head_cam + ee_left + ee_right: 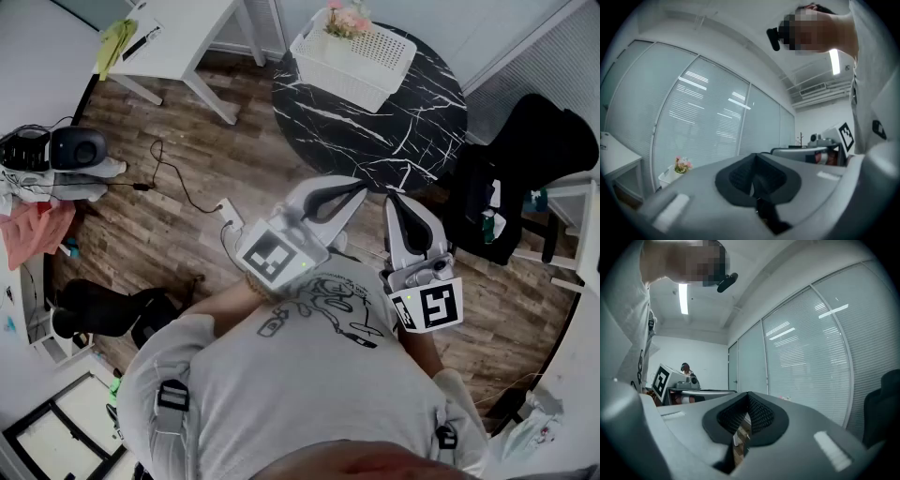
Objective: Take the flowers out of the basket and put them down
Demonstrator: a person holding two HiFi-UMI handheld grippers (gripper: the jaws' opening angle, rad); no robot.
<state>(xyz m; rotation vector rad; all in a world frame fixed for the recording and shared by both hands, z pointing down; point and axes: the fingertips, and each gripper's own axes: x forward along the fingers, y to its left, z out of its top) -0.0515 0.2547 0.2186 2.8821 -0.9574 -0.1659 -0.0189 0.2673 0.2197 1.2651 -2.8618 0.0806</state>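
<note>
The left claw (360,187) and the right claw (395,198) are both closed tight and empty. The flowers (345,20) sit in the white basket (367,62) on the black table (375,136).

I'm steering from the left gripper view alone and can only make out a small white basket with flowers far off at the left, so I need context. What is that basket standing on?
Observer: In the head view, the basket stands on a round black table with white marble veining.
Operator: Whereabouts in the basket are the flowers?
Observer: The flowers stick up at its far corner, on the side away from the person.
Operator: Are the right tongs carrying anything?
Observer: No. The right gripper view shows the right tongs shut with nothing between them.
</note>
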